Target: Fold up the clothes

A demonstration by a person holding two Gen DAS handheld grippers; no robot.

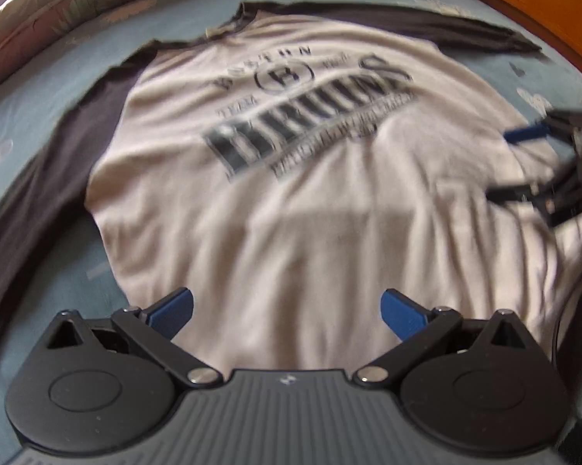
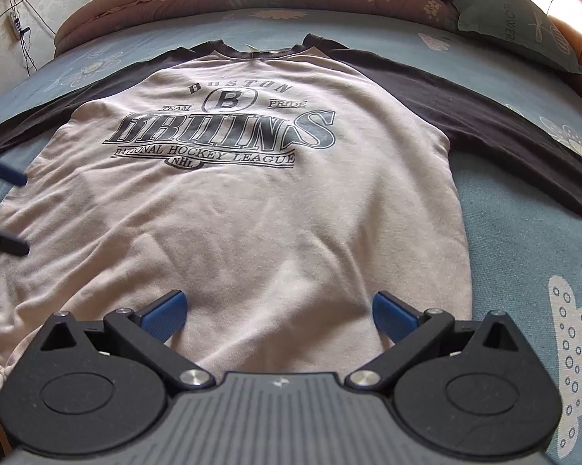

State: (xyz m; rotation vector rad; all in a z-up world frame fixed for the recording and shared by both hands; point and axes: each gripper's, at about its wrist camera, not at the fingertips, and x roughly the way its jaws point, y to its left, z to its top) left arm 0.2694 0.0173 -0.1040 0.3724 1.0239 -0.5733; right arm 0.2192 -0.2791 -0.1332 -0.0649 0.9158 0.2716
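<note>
Daylight fills both views, bright and soft. The left wrist view is smeared by motion blur: the print on the pale grey raglan sweatshirt with dark sleeves (image 1: 291,201) is barely legible, and a broad soft shadow lies across its lower half. The right wrist view is sharp, the lettering on the sweatshirt (image 2: 252,209) crisp. Sun glares warmly off the orange wooden headboard (image 2: 577,4). Fisheye distortion bows the blue flower-patterned bed sheet (image 2: 523,232) at the edges.
</note>
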